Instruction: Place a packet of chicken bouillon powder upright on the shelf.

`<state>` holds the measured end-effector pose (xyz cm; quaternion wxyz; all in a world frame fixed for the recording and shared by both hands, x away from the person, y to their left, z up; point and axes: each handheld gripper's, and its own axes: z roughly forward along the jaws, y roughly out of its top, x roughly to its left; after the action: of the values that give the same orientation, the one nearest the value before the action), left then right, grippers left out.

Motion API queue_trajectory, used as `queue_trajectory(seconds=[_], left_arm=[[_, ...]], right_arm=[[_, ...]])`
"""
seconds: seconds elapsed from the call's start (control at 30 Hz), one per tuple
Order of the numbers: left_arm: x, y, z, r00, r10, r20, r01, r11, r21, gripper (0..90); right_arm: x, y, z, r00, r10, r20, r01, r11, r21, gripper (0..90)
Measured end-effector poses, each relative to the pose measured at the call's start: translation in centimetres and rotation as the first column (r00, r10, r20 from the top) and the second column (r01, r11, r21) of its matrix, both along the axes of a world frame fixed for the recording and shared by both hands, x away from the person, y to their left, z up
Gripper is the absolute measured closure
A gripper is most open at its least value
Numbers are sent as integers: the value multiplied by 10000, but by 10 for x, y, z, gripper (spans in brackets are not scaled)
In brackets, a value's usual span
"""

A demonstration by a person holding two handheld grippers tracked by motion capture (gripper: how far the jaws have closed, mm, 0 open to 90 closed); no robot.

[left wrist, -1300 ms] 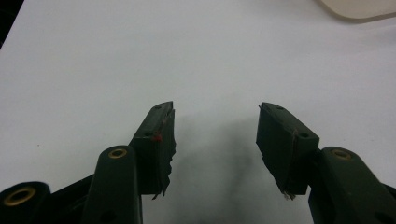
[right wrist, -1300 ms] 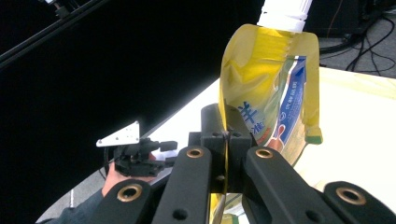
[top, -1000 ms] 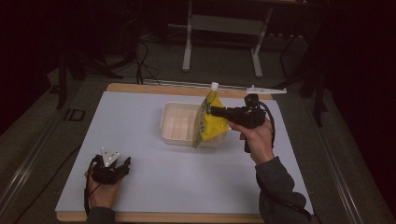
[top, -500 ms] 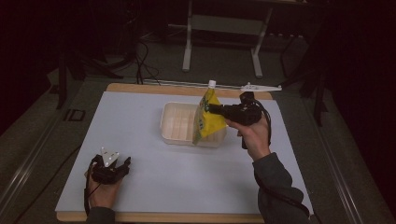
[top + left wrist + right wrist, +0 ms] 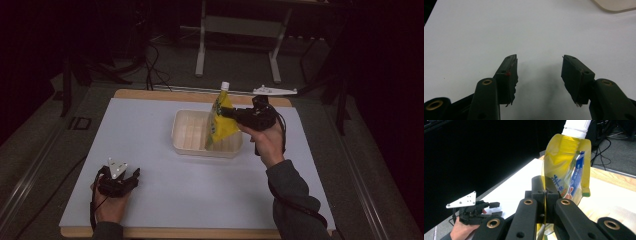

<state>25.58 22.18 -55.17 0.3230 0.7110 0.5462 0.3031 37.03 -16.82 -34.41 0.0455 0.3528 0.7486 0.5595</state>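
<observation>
1. In the high view the right gripper (image 5: pixel 227 113) sits over the far right part of the white table (image 5: pixel 150 145), held in the person's right hand (image 5: pixel 267 142), with its grey three-cornered plate sticking out toward the far edge.
2. Its 2 jaws are pressed together on a yellow pouch (image 5: pixel 220 122) — in the right gripper view the pouch (image 5: pixel 566 165) is pinched flat between the foam pads, a thin yellow edge running down the seam where they meet.
3. The pouch stands upright with its white cap (image 5: pixel 225 86) on top; blue and red print shows on its side, too small to read.
4. The pouch's lower end is inside a shallow cream tray (image 5: pixel 187 145) with ribbed walls, at the tray's right part; whether it touches the tray floor cannot be told.
5. The tray rests on the table near its middle, toward the far side.
6. The left gripper (image 5: pixel 131 176) lies at the near left of the table in the person's left hand (image 5: pixel 107 207), well apart from the tray.
7. In the left gripper view its jaws (image 5: pixel 539 72) stand wide apart with nothing between them — bare white table below, and a corner of the tray (image 5: pixel 616 5) at the top right.
</observation>
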Motion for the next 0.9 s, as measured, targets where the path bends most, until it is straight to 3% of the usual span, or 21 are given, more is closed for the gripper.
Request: queue_trajectory(seconds=[0.5,0.9], left_arm=[[0,0,0,10000,-5,12,5,10000,-33,467],[0,0,0,10000,-8,29,8,10000,-48,467]], right_arm=[[6,14,-6,9988,-111,485,136,9986,-504,900],[8,21,-13,9978,-121,648,160,9981,-589,900]])
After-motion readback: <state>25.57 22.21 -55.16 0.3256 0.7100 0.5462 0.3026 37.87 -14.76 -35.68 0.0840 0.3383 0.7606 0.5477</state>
